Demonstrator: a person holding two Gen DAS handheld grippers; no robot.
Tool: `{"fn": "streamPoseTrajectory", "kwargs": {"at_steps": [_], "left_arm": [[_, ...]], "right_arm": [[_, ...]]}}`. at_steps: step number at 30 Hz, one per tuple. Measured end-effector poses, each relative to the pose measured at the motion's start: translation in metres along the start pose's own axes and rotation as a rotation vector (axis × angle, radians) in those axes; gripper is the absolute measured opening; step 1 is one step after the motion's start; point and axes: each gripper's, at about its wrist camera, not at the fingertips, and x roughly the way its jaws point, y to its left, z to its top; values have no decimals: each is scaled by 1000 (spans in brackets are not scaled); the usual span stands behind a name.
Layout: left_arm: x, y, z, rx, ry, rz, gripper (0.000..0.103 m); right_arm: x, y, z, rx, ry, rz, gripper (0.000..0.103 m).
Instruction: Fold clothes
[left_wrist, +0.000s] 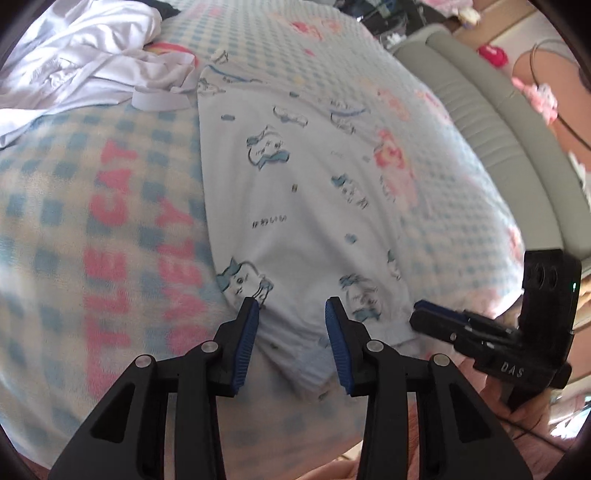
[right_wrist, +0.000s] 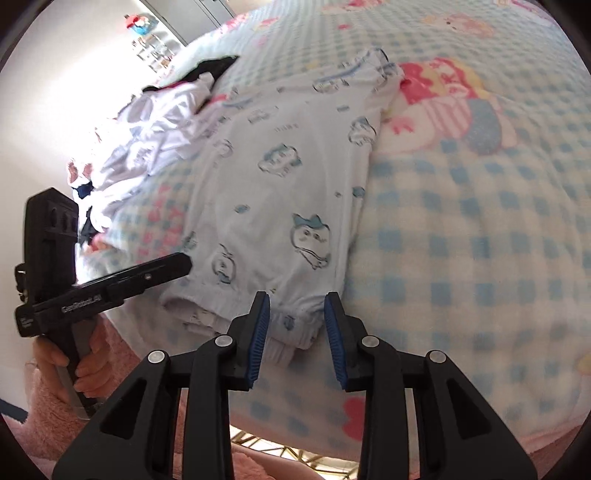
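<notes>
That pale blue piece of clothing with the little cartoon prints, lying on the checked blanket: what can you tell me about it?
The pale blue garment looks like soft cotton, printed with small blue cartoon faces wearing bows. It lies mostly flat and lengthwise on the checked blanket, with a ribbed hem at the near end, slightly bunched. That hem sits between the jaws of both the left gripper and the right gripper; the pads do not visibly press it. Its far end reaches a rumpled white garment.

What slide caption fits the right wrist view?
Right gripper, jaws open, over the hem of pale-blue printed pyjamas on a checked blanket.
</notes>
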Motion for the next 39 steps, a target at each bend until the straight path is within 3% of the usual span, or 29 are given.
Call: {"fn": "streamPoseTrajectory", "kwargs": {"at_steps": [3, 6, 13, 18, 21, 24, 28, 33, 37, 39], "left_arm": [[7, -2, -1, -8, 15, -8, 39], [20, -1, -10, -10, 80, 31, 39], [12, -1, -21, 14, 88, 152, 29], [-6, -17, -3, 81, -5, 89, 29], [1, -30, 18, 101, -33, 7, 29], [28, -30, 26, 83, 31, -51, 30], [51, -32, 6, 95, 135, -16, 29], [47, -23, -17, 72, 168, -34, 29], [33, -24, -22, 133, 193, -18, 29], [22, -16, -20, 108, 165, -36, 29]], "right_arm": [[3, 2, 3, 7, -9, 5, 31], [16, 4, -5, -50, 33, -132, 31], [12, -15, -23, 24, 64, -69, 31], [-13, -13, -10, 20, 3, -12, 32], [-25, -10, 9, -6, -38, -2, 33], [-16, -2, 23, -61, -23, -43, 33], [10, 6, 23, -109, 26, -76, 33], [36, -6, -3, -91, 72, -111, 33], [32, -18, -4, -48, 68, -119, 32], [26, -16, -5, -70, 66, -141, 32]]}}
